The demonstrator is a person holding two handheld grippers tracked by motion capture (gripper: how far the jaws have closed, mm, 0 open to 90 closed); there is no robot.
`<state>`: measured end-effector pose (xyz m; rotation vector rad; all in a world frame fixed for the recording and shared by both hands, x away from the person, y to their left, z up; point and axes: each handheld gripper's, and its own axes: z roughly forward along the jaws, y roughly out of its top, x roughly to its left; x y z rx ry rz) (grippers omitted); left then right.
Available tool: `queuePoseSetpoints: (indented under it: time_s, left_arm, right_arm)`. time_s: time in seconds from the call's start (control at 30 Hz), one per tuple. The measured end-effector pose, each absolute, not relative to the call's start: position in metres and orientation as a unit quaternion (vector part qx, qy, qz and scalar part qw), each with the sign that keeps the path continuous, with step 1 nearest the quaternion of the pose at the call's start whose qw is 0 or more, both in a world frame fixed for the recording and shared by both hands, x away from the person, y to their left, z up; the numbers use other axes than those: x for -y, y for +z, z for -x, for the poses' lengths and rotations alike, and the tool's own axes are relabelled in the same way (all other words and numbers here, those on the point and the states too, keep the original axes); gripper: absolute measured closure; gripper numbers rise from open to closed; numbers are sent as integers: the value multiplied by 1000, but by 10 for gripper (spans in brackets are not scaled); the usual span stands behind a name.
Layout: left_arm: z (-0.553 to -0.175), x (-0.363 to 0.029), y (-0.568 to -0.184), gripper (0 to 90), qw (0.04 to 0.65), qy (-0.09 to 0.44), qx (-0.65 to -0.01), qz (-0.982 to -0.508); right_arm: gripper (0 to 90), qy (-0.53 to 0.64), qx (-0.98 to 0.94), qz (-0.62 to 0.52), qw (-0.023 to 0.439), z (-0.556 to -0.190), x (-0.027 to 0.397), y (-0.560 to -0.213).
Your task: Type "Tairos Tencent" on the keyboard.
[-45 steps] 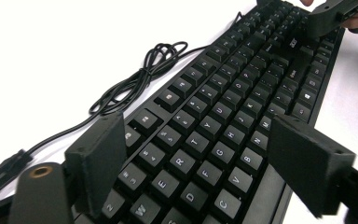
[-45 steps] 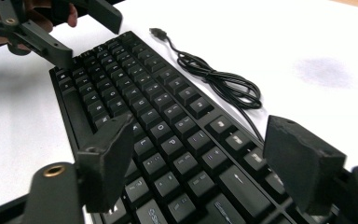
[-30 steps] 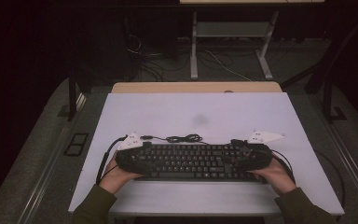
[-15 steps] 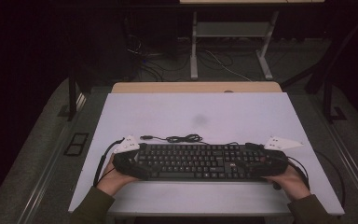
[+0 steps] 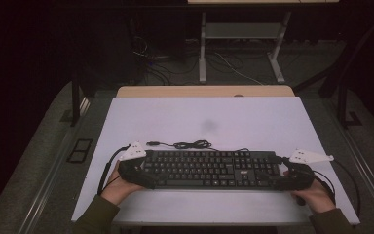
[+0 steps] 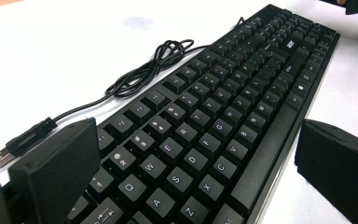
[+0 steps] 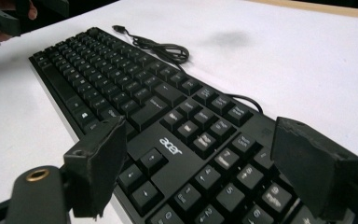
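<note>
A black Acer keyboard lies flat near the front of the white table. Its coiled cable with a USB plug rests just behind it. My left gripper sits at the keyboard's left end. Its jaws have just been opening and now stand wide, with the keyboard between them and a strip of table showing beside the near jaw. My right gripper is at the right end, open, its jaws straddling the keyboard by the arrow keys and number pad.
The table's front edge runs just below both hands. A wooden strip borders the far edge. Beyond it are a dark floor, loose cables and a white frame's legs.
My right gripper has slid to the right, out to the keyboard's right end. The left hand has stayed at the left end.
</note>
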<state>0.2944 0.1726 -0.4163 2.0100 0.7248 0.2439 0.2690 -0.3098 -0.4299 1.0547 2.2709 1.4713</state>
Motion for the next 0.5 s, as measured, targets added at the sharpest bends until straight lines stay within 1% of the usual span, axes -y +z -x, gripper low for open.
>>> queuePoseSetpoints:
  time_s: [0.5]
  left_arm:
    - [-295, -172, -418, 0, 471, 97, -294, -826]
  right_arm:
    - [180, 503, -778, -359, 116, -269, 310, -432]
